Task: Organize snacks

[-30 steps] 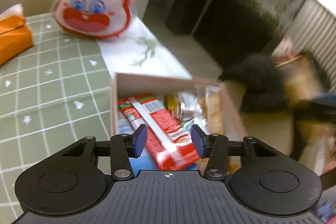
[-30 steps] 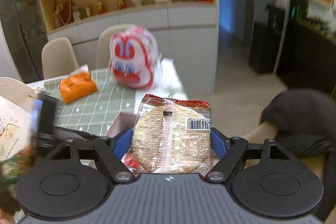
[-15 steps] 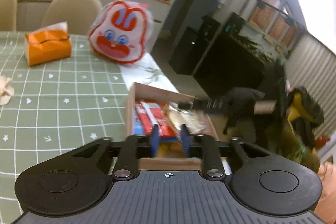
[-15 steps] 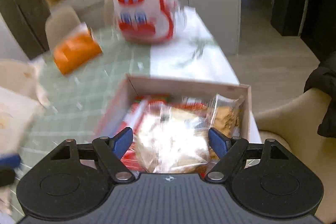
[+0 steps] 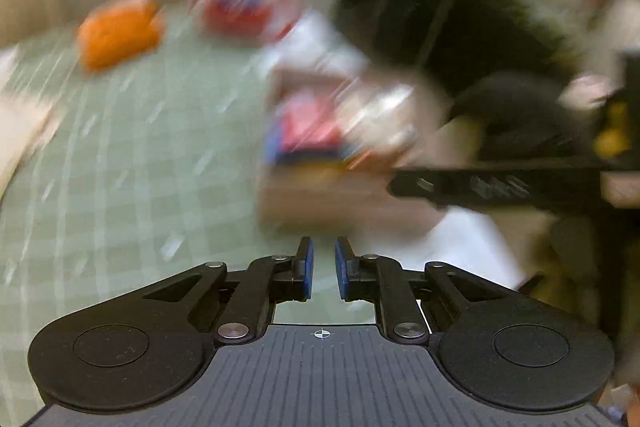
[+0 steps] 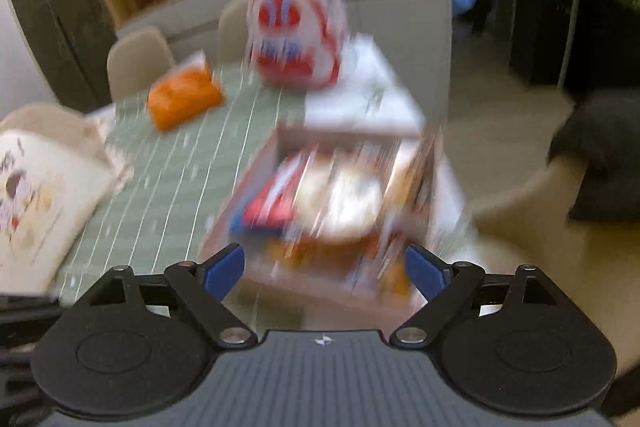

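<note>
Our right gripper (image 6: pixel 325 269) has let go; its fingers are wide apart with nothing in them. The cracker pack it held a second ago now lies in the snack box (image 6: pixel 260 163). Our left gripper (image 5: pixel 322 267) is nearly closed and holds nothing. So that snack looks put away. Farther off on the green tablecloth (image 6: pixel 180 163) sit an orange pack (image 6: pixel 184 97) and a bunny bag (image 6: pixel 296 31), then chairs and shelves.

The right gripper (image 6: pixel 324 273) is hanging over the near end of the wooden box (image 6: pixel 264 155) with its blue fingers (image 6: pixel 222 269) spread wide, nothing between them. Everything's pretty blurry, but the box is sitting on the green checked tablecloth (image 6: pixel 180 179), stuffed with snack packets (image 6: pixel 320 195). An orange pack (image 6: pixel 184 99) and a red-and-white bunny bag (image 6: pixel 296 35) are sitting further back.
</note>
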The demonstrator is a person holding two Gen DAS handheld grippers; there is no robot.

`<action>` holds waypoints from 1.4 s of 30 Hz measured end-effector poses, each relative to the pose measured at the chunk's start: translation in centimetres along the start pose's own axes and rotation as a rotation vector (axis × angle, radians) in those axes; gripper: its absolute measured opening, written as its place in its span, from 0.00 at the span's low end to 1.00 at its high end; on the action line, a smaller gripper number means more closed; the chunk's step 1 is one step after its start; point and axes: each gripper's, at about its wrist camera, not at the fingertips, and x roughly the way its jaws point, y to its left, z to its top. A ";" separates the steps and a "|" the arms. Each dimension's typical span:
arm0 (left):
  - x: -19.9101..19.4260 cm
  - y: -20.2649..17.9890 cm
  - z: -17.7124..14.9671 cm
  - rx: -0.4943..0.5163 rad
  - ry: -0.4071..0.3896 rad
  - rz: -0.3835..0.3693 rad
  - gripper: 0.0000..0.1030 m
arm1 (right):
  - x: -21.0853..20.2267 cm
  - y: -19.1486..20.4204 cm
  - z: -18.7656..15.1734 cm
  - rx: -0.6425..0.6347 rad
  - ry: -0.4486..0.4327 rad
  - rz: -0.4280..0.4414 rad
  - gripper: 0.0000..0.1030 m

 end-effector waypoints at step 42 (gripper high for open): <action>-7.2 -4.1 -1.9 0.041 -0.086 0.008 0.17 | -8.2 3.6 -6.6 -0.045 0.028 -0.096 0.86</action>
